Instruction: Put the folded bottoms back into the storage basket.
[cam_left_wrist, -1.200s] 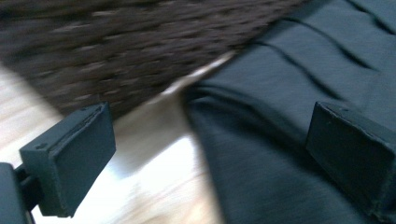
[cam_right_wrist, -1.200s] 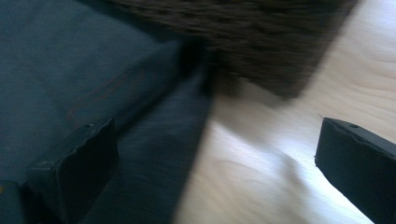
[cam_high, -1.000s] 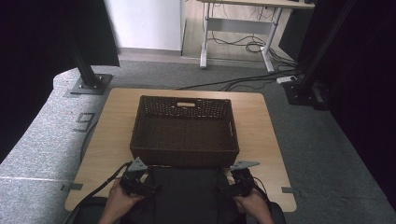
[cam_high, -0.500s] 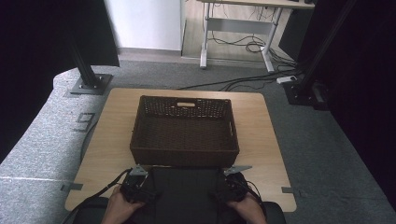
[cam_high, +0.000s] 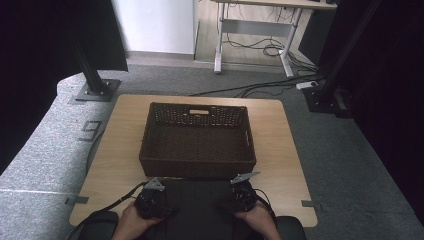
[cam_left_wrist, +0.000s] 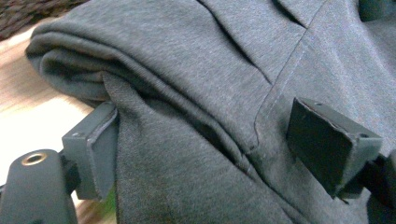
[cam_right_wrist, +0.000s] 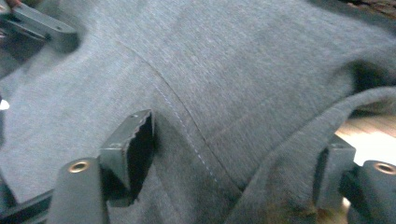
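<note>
Grey knit cloth fills the gap between both pairs of jaws: the left gripper (cam_left_wrist: 201, 149) has its jaws spread wide over a folded edge of the dark garment (cam_left_wrist: 196, 70), and the right gripper (cam_right_wrist: 233, 163) likewise straddles a fold, jaws apart and not yet pinching. From the high view, the garment (cam_high: 200, 200) lies at the near edge of the wooden table (cam_high: 120, 150), just in front of a brown wicker basket (cam_high: 197, 165), with the left gripper (cam_high: 150, 200) and the right gripper (cam_high: 242, 195) at its two sides.
</note>
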